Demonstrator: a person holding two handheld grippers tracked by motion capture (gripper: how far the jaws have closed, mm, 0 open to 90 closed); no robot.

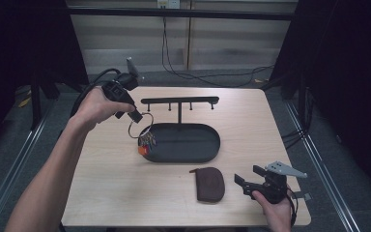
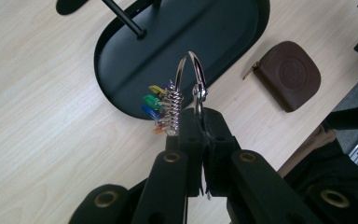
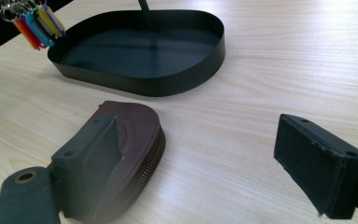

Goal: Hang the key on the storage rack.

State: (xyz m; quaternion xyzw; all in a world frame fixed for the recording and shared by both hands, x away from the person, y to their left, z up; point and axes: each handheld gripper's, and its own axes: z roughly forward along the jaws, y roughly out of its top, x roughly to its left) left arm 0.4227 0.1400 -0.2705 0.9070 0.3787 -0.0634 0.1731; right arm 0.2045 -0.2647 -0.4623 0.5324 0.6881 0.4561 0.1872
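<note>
A pale wooden surface (image 1: 125, 193) stands between dark curtains, with a grey floor and cables behind its far edge. Near the middle sits a black oval tray (image 1: 207, 145), and from its far side rises a black post bearing a hook bar (image 1: 179, 100).

The left forearm comes in from the near left corner and stretches diagonally forward, the hand wrapped round the left claw (image 1: 136, 117), which is held above the surface just off the tray's left end and tips down toward it. Its jaws are clamped on a large metal key ring (image 2: 192, 79); the ring stands upright out of them, and a bunch of keys with coloured tags (image 2: 161, 108) hangs from it over the tray's left rim.

The right hand rests low at the near right corner, holding the right claw (image 1: 250, 177) level and pointed left. Its jaws stand wide apart with nothing between them. A brown zip pouch (image 1: 209, 183) lies flat near the near edge, just beside that claw's left jaw, apart from the tray.
</note>
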